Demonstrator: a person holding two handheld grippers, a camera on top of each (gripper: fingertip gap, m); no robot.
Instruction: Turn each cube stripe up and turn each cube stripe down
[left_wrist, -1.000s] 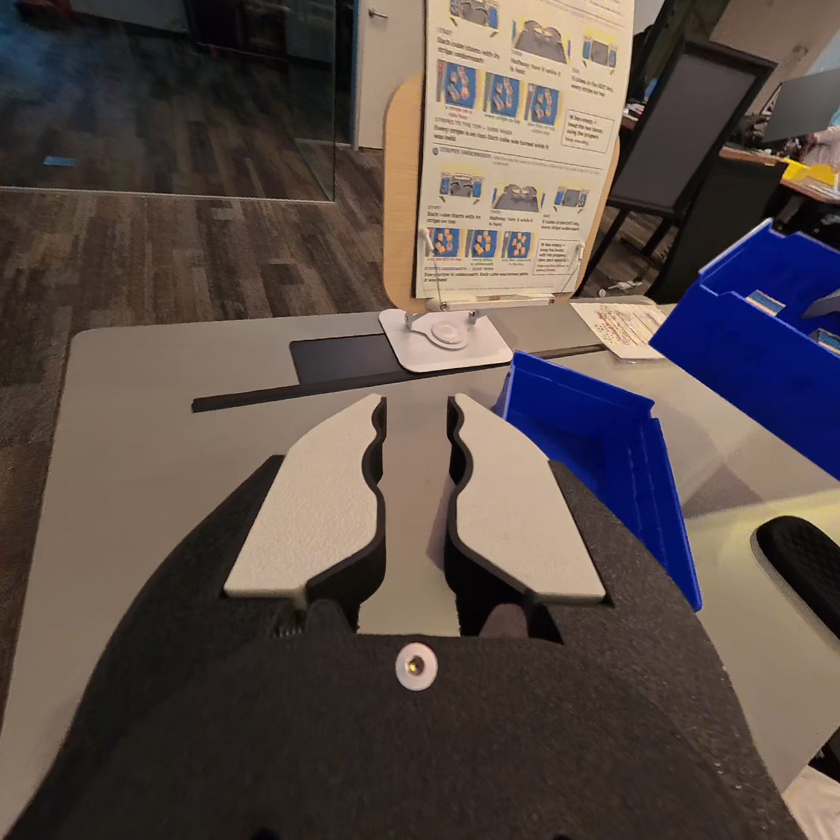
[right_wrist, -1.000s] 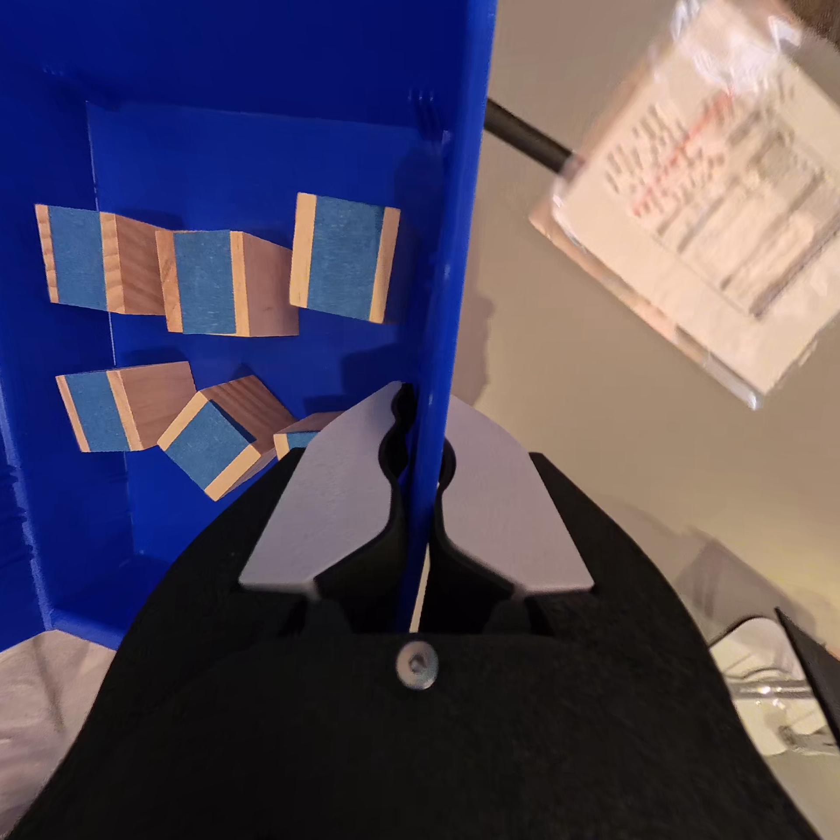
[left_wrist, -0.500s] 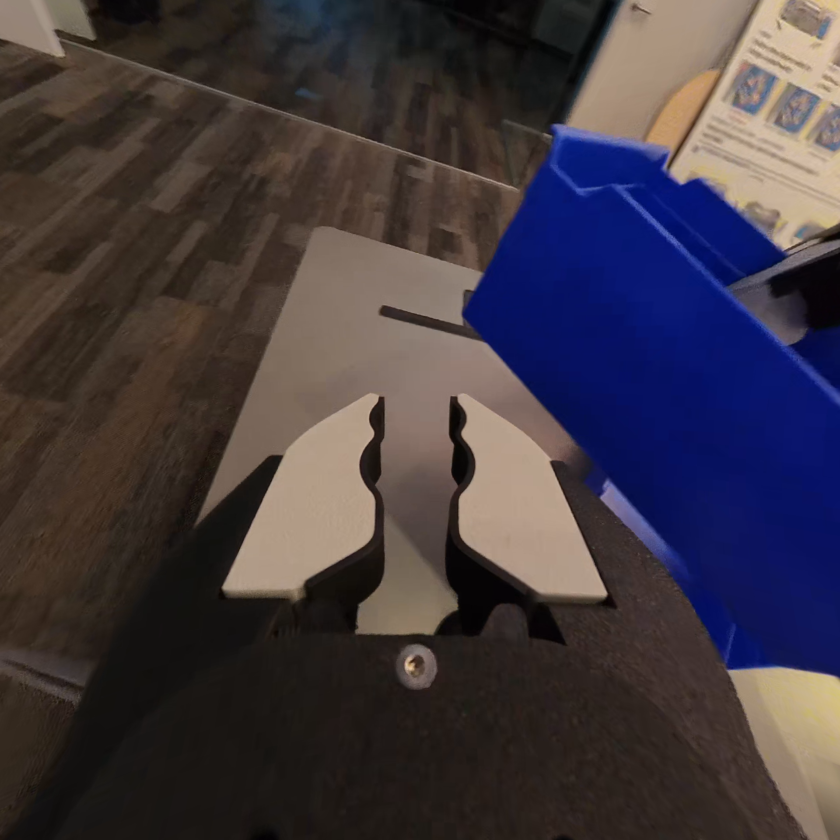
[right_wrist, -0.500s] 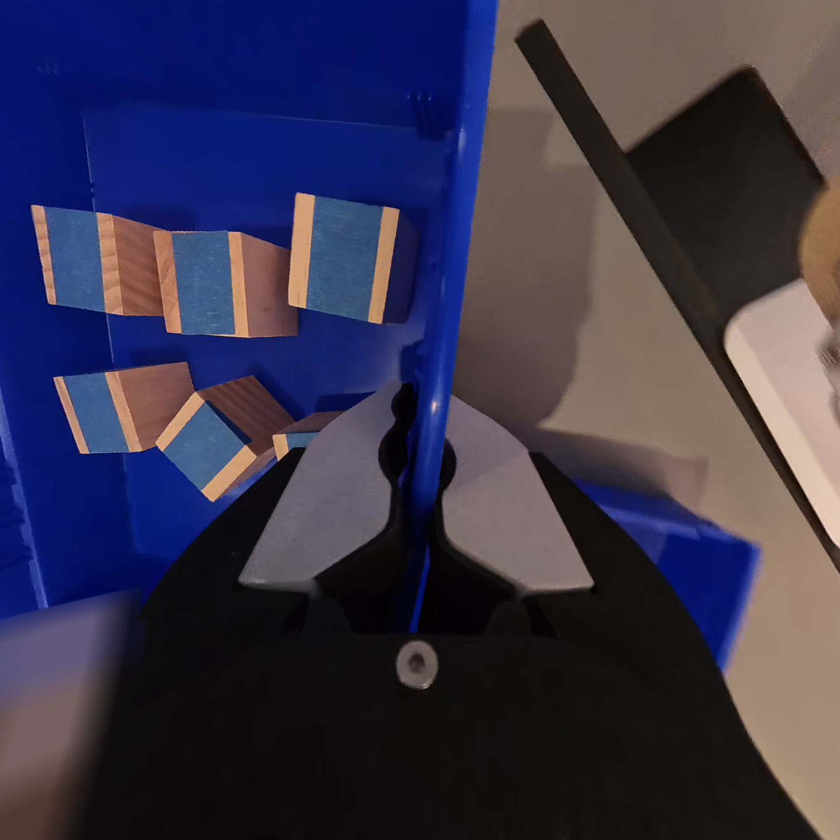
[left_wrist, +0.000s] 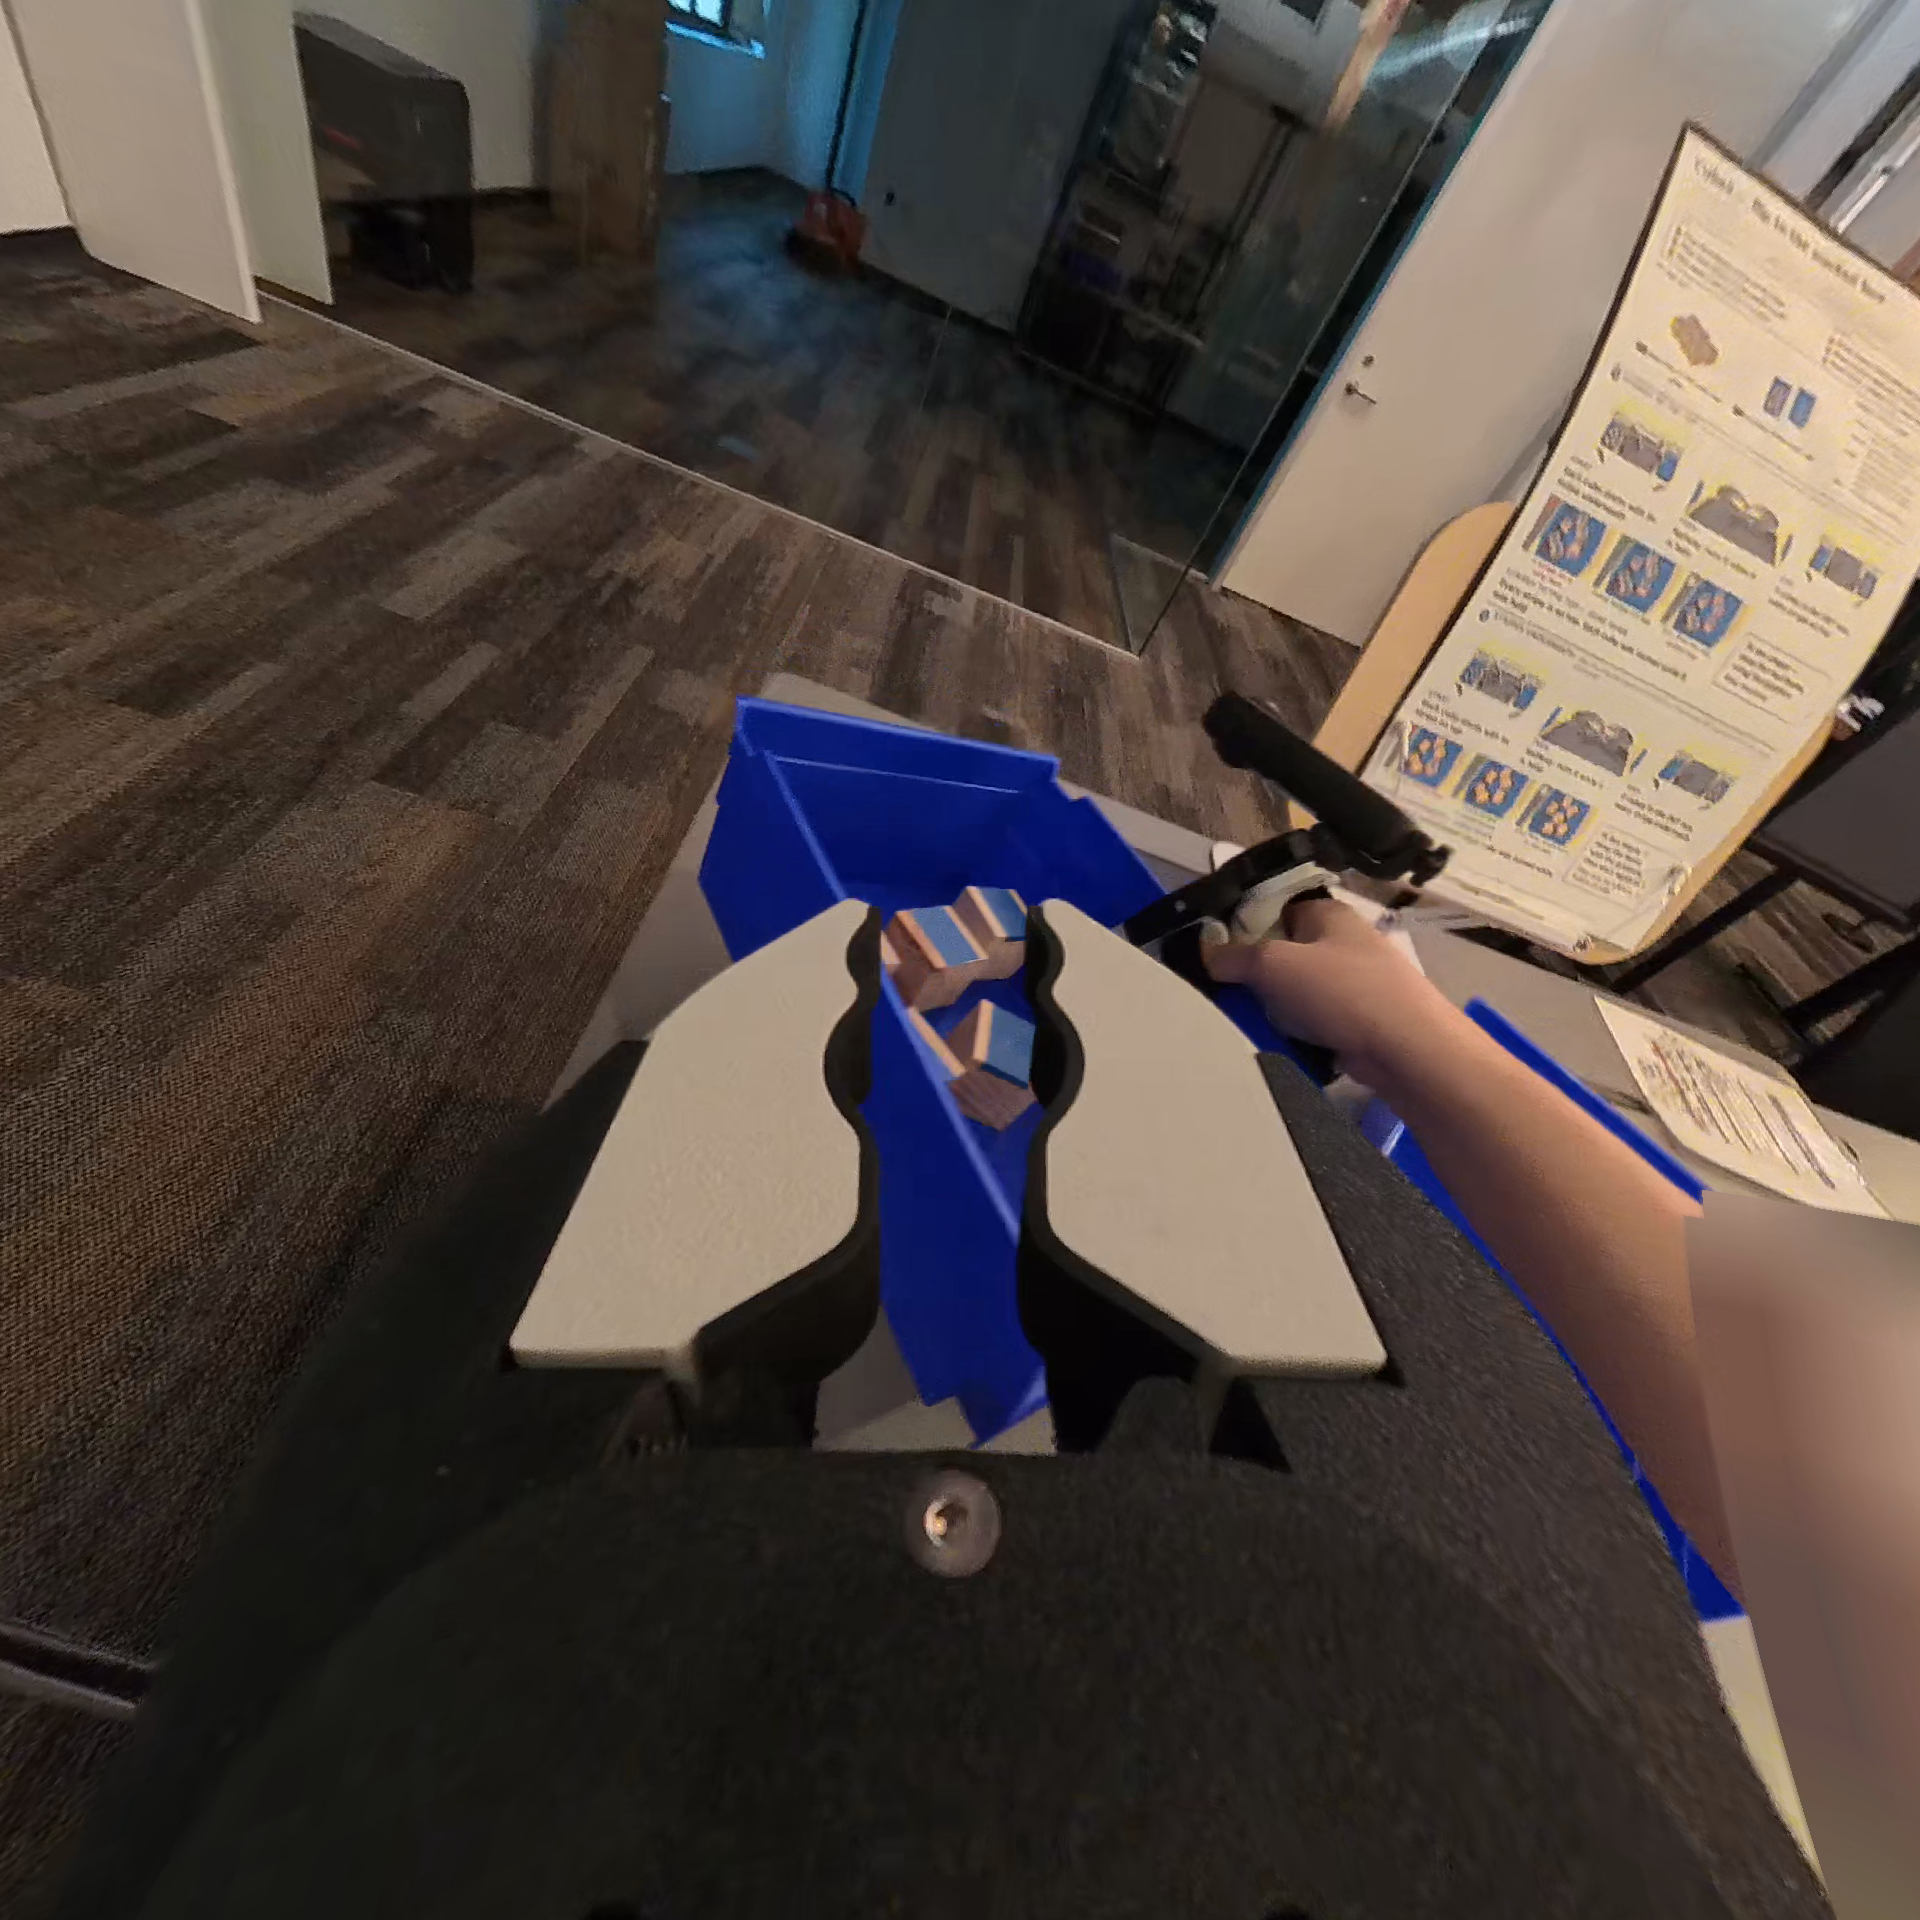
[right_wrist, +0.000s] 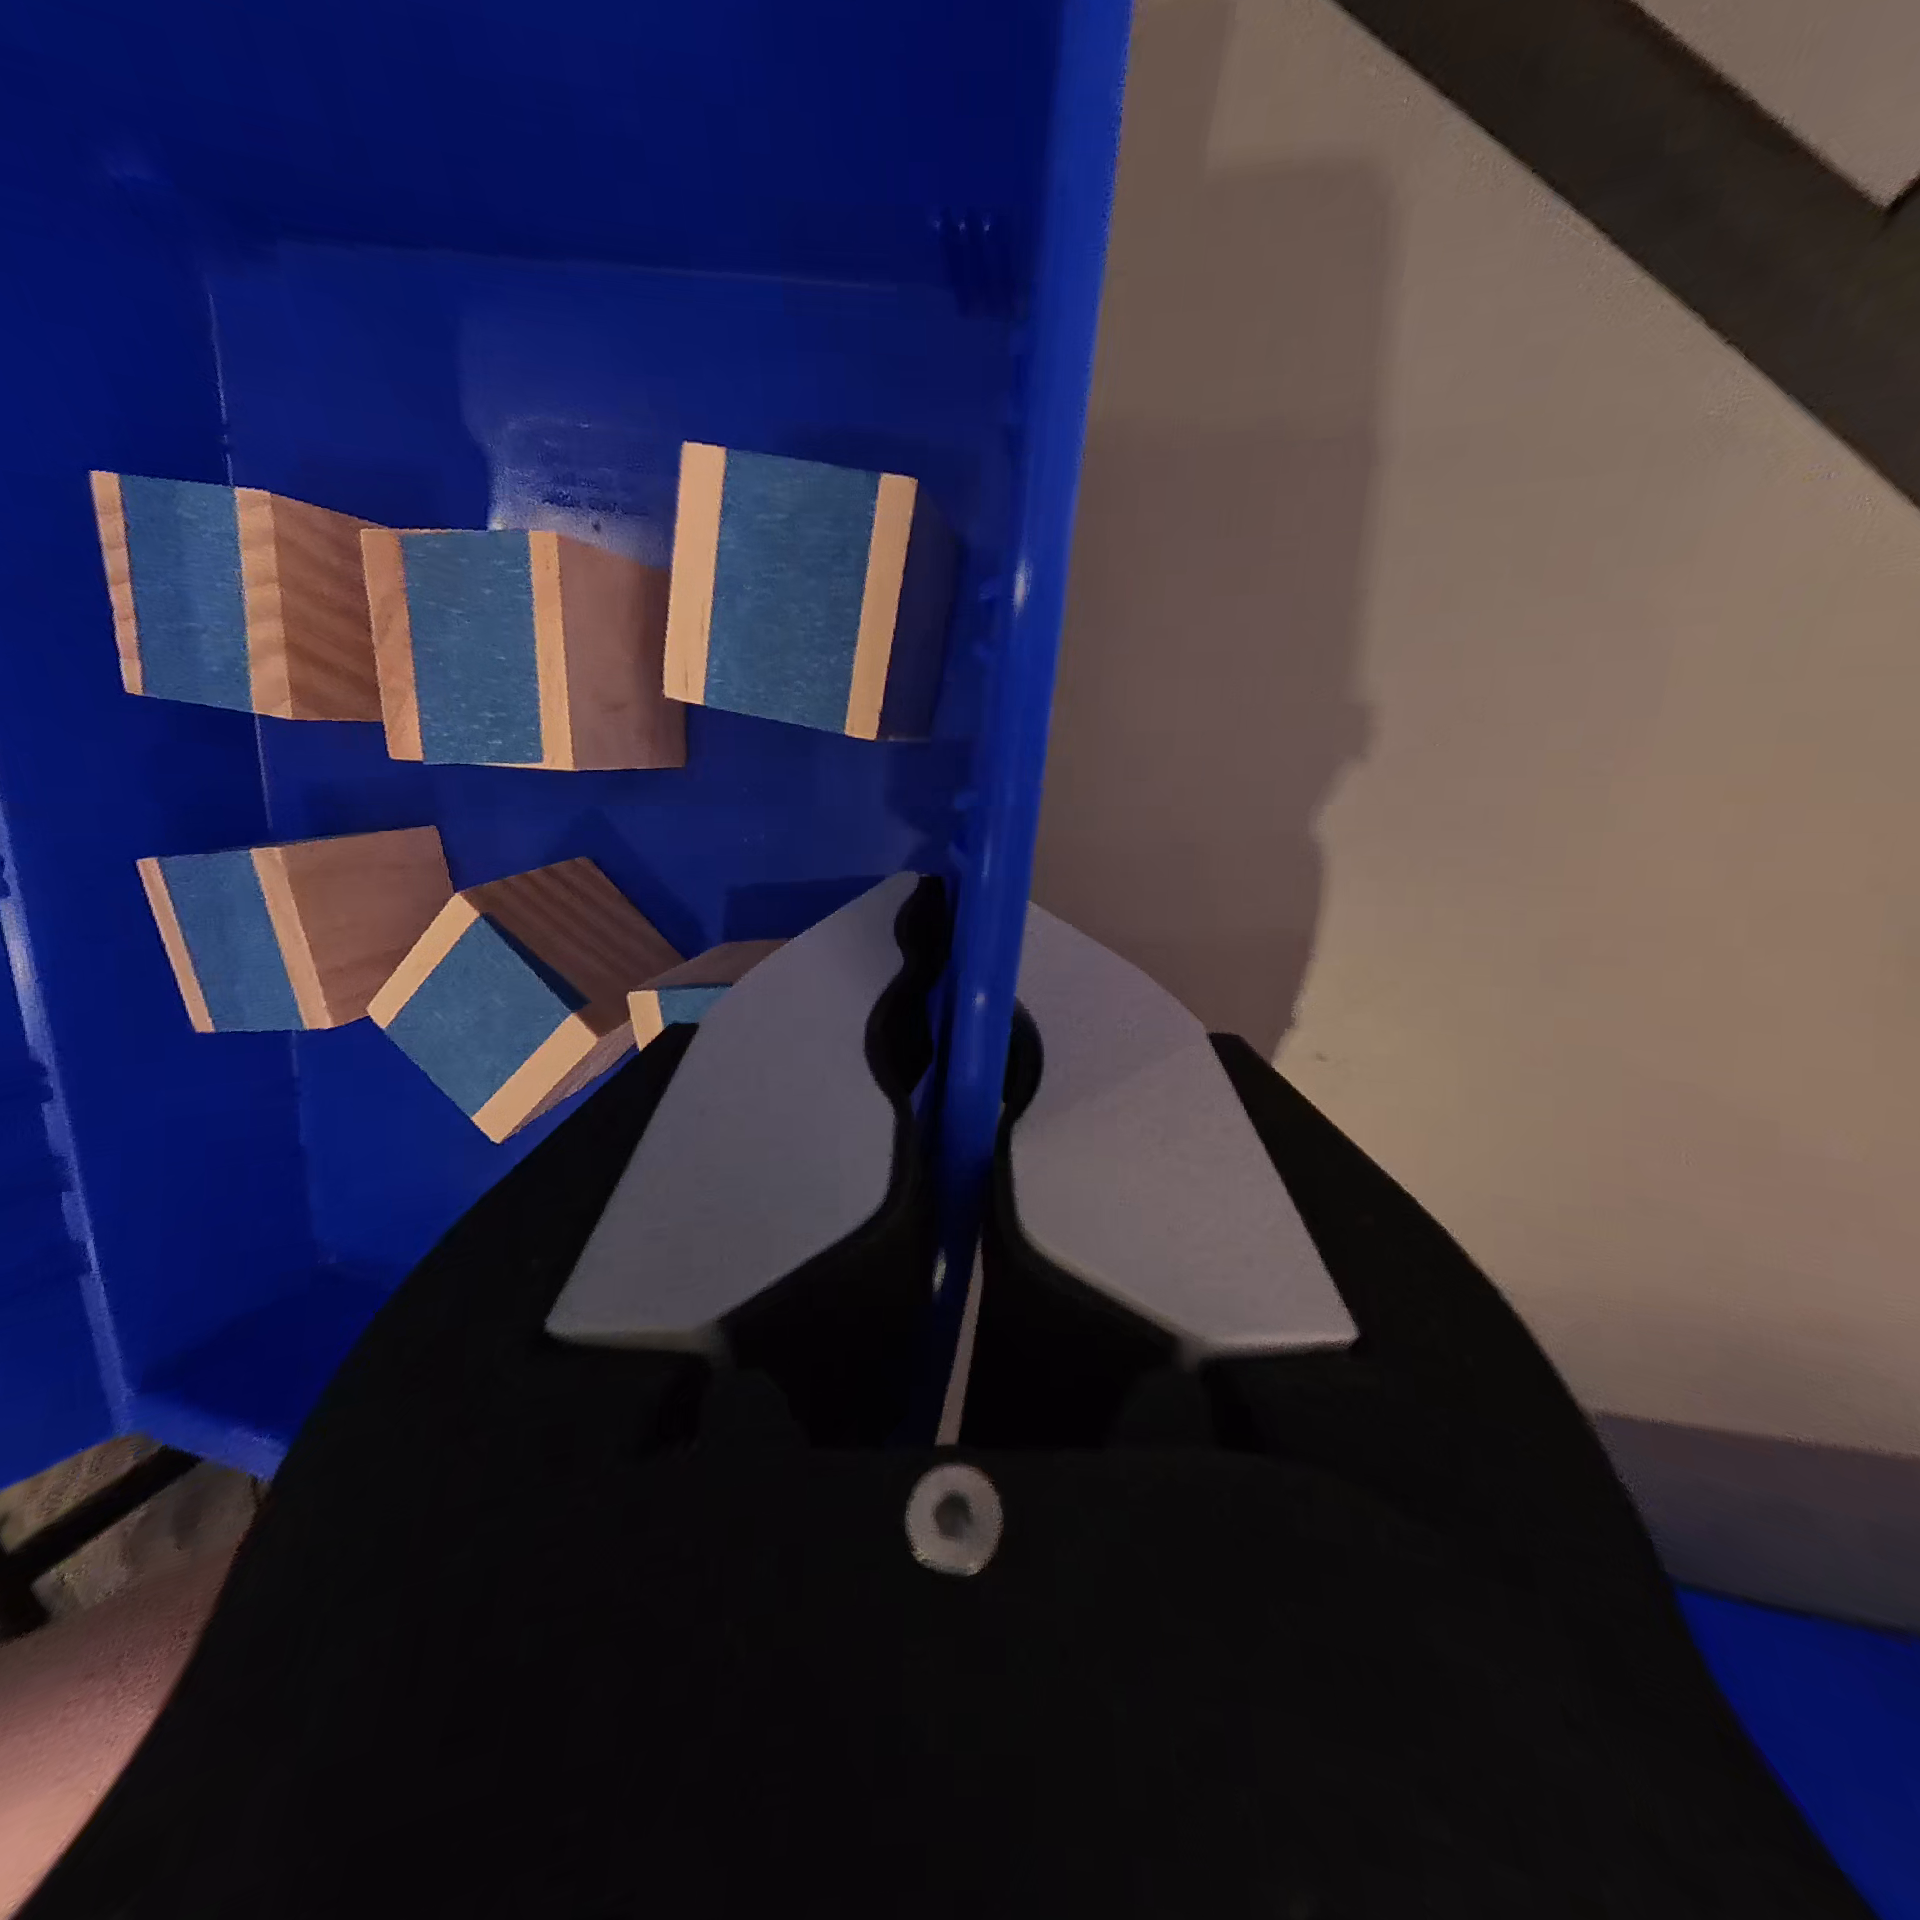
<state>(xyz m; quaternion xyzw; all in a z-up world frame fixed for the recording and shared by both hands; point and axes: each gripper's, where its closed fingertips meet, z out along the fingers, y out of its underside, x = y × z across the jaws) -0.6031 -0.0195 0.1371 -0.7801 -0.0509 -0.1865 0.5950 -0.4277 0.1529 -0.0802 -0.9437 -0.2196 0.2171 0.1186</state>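
Note:
A blue bin (right_wrist: 520, 208) holds several wooden cubes (right_wrist: 790, 592), each with a blue stripe facing up. My right gripper (right_wrist: 961, 914) is shut on the bin's right side wall (right_wrist: 1039, 520). In the left wrist view the same bin (left_wrist: 883, 800) sits on the grey table ahead, with cubes (left_wrist: 940, 951) showing inside it. My left gripper (left_wrist: 948, 925) is open and empty, above the near end of the bin. The right gripper and the hand holding it (left_wrist: 1299, 935) show at the bin's right side.
A second blue bin (left_wrist: 1538, 1101) lies behind the forearm at right. An instruction poster on a stand (left_wrist: 1662, 582) stands at the table's back, with a laminated sheet (left_wrist: 1735, 1112) near it. A black strip (right_wrist: 1662, 260) crosses the grey table (right_wrist: 1507, 831). Floor lies beyond the table's left edge.
My right gripper has carried the bin leftwards across the table, still clamped on its wall. The left view has swung left, and the bin now sits in front of the left gripper.

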